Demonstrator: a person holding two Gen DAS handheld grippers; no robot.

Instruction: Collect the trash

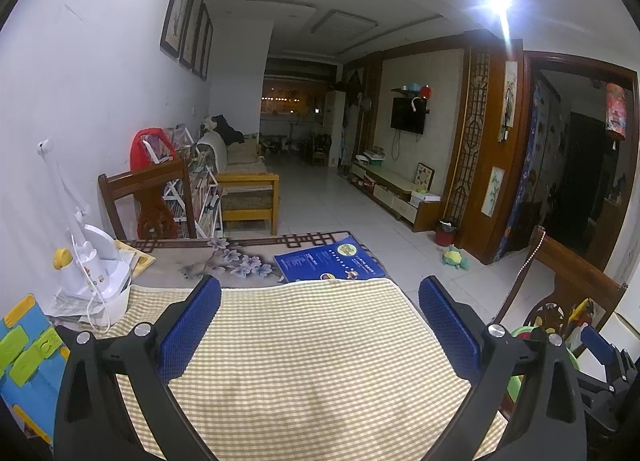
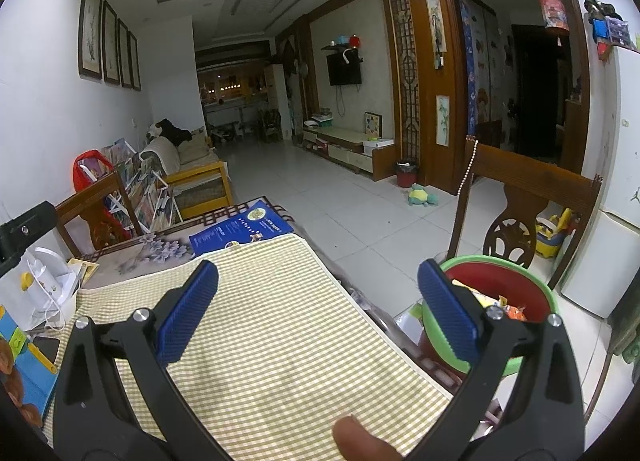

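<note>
Two grippers spread over the mat

Both hover level above the checked mat (image 1: 304, 349), left gripper (image 1: 320, 317) and right gripper (image 2: 318, 301) empty with jaws wide. Trash sits in the bin (image 2: 548, 293) behind the right jaw, partly hidden.

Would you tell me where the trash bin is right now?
In the right wrist view, the green-rimmed bin sits off the table's right edge, behind the right gripper, before a wooden chair.

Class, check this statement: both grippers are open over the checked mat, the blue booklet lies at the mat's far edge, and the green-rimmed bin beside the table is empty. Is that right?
Not quite. The green-rimmed bin is not empty: the right wrist view shows colourful wrappers inside it. The rest holds: the left gripper and right gripper are open over the checked mat, and the blue booklet lies at its far edge.
</note>
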